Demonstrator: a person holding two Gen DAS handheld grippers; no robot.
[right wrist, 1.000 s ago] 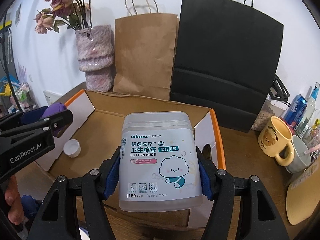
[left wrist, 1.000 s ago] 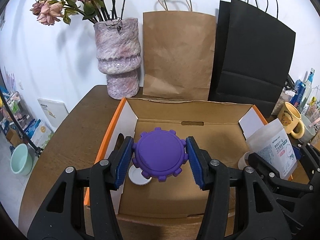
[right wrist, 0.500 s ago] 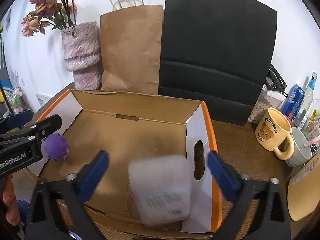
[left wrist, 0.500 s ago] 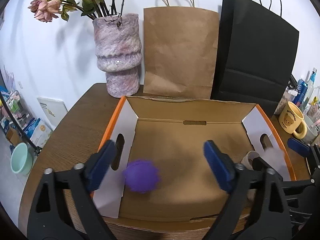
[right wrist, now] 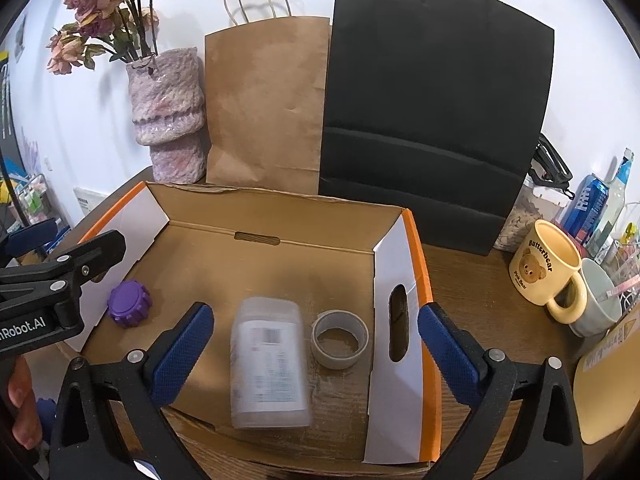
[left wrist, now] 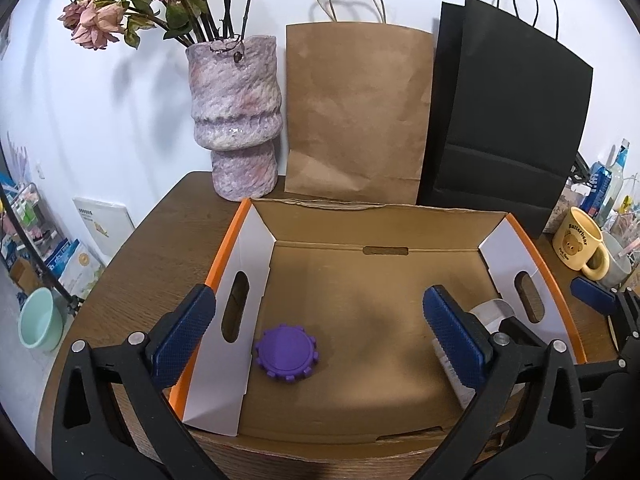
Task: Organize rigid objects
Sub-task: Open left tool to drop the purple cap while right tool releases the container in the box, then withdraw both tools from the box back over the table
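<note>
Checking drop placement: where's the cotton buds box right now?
Right wrist view: cotton buds box lies on its side on the cardboard box floor, near the front edge, just left of the tape roll.

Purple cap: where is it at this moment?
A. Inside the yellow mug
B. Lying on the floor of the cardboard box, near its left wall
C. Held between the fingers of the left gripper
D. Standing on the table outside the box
B: the purple cap lies free on the floor of the cardboard box, beside its left wall, and the left gripper is open above it.
</note>
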